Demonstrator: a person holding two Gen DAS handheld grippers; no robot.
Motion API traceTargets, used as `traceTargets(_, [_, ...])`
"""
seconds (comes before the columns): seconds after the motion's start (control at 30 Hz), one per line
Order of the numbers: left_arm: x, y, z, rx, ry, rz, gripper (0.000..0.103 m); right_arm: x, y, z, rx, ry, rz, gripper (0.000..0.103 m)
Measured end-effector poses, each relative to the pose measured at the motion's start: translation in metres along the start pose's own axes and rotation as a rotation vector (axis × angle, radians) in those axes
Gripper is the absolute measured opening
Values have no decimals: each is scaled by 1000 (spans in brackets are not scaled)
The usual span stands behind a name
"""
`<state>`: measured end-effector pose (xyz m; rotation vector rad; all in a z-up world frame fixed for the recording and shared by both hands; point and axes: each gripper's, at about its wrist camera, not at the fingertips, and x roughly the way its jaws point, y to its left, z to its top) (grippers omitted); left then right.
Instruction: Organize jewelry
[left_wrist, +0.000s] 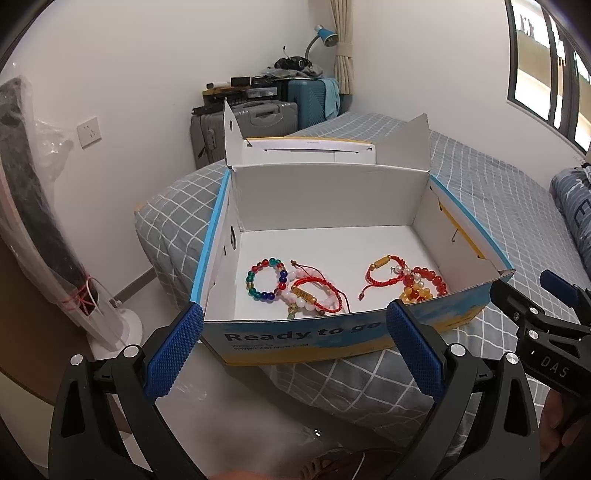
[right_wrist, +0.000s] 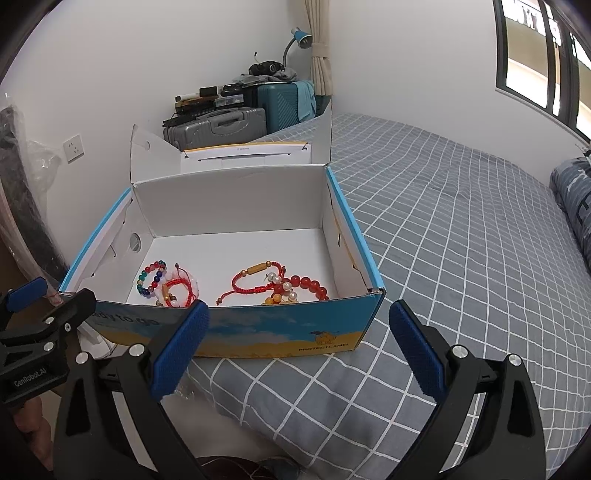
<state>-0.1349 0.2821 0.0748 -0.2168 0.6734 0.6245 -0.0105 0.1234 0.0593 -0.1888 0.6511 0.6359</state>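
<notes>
Resting on a checked bed (right_wrist: 461, 221), an open cardboard box (left_wrist: 332, 334) holds two clusters of bracelets: a multicoloured bead bracelet (left_wrist: 266, 280) at left, red cord and orange bead bracelets (left_wrist: 402, 282) at right. Left gripper (left_wrist: 295, 345) and right gripper (right_wrist: 295, 345) hover before the box's near wall, both spread wide, empty.

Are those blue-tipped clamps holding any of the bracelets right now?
No. The left gripper and the right gripper are both open and empty, in front of the box; the bracelets lie inside it.
</notes>
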Motion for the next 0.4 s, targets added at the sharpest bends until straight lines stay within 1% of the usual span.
traceTargets(0.13, [0, 4, 0, -18, 4, -10, 97, 0, -1, 0, -1, 2, 1, 94])
traceTargets(0.23, [1, 3, 1, -10, 20, 0, 97, 0, -1, 0, 0, 2, 0, 94])
traceTargets(0.4, [0, 3, 0, -14, 18, -1, 97, 0, 0, -1, 1, 2, -2, 94])
